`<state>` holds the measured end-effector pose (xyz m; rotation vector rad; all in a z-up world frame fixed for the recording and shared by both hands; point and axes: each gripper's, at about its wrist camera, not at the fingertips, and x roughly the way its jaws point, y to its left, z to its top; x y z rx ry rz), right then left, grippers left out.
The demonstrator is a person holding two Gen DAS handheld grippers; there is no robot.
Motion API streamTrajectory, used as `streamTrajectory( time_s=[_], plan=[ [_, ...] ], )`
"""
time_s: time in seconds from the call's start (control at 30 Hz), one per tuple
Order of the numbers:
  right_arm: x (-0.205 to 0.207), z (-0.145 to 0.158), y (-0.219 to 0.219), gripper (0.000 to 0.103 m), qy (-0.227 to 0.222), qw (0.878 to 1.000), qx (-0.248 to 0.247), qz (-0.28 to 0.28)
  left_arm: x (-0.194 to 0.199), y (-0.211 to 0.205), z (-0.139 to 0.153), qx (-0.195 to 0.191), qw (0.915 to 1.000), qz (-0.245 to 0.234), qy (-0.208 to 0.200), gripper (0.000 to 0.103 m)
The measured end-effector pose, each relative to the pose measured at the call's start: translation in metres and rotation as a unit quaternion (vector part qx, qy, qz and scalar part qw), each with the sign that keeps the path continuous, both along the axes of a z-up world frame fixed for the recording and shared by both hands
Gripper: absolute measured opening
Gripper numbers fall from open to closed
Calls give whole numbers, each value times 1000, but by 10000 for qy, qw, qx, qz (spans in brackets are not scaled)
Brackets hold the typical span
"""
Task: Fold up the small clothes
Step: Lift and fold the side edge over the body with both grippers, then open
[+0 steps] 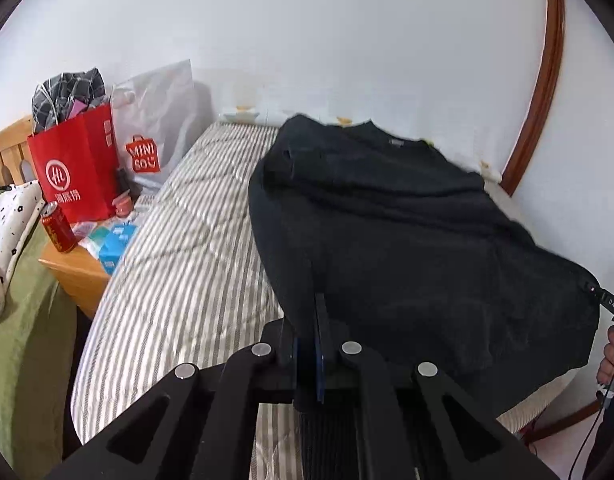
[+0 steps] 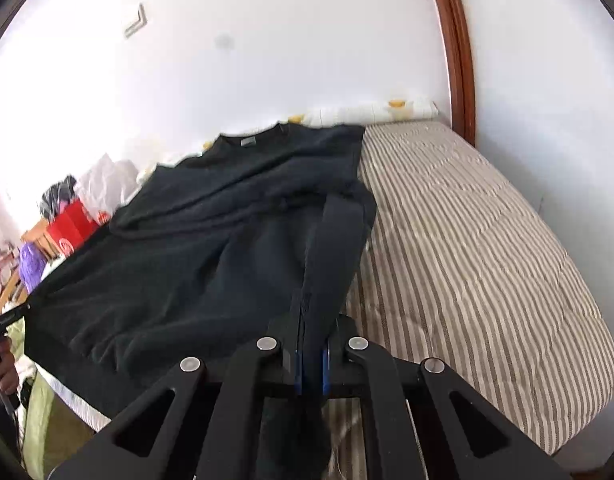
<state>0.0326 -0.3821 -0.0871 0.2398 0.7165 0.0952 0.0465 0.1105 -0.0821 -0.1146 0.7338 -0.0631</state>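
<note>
A black sweater (image 1: pixel 407 224) lies spread on the striped bed (image 1: pixel 187 272), collar toward the far wall. My left gripper (image 1: pixel 317 320) is shut on the sweater's near left hem corner, and the cloth rises off the bed there. In the right wrist view the same sweater (image 2: pixel 195 248) fills the middle, and my right gripper (image 2: pixel 311 312) is shut on its near right hem corner, with black fabric bunched between the blue pads. The other gripper's tip (image 1: pixel 611 304) shows at the right edge of the left wrist view, also pinching the hem.
A wooden nightstand (image 1: pixel 73 268) left of the bed bears a red bag (image 1: pixel 77 164), a white bag (image 1: pixel 155 128), a red can (image 1: pixel 59 228) and small boxes. A green-covered bed with a pillow (image 1: pixel 11 220) is further left. The white wall runs behind; a brown curved frame (image 2: pixel 455 48) stands at right.
</note>
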Motion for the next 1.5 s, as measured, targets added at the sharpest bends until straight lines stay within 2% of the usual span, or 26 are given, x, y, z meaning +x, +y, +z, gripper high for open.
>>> streamTrajectory(
  time_s=[0.3, 0.57, 0.83, 1.03, 1.13, 1.27, 1.5],
  plan=[
    [58, 39, -10, 6, -323, 9993, 164, -113, 48, -5, 39, 5, 9987, 340, -375, 6],
    [132, 55, -7, 6, -346, 9992, 80, -187, 106, -22, 52, 334, 9971, 542, -413, 6],
    [189, 41, -16, 6, -161, 9990, 324, -254, 158, -26, 50, 347, 9971, 619, -262, 6],
    [227, 23, -24, 6, 5, 9976, 617, -320, 203, -25, 36, 282, 9970, 708, -96, 6],
    [248, 11, -22, 6, 113, 9977, 589, -307, 225, -27, 23, 434, 9959, 799, 11, 6],
    [275, -9, -21, 6, 305, 9974, 578, -305, 251, -23, 4, 387, 9946, 943, 210, 6],
    [304, -40, -16, 6, 742, 9961, 374, -280, 271, -23, -18, 456, 9935, 941, 455, 7]
  ],
)
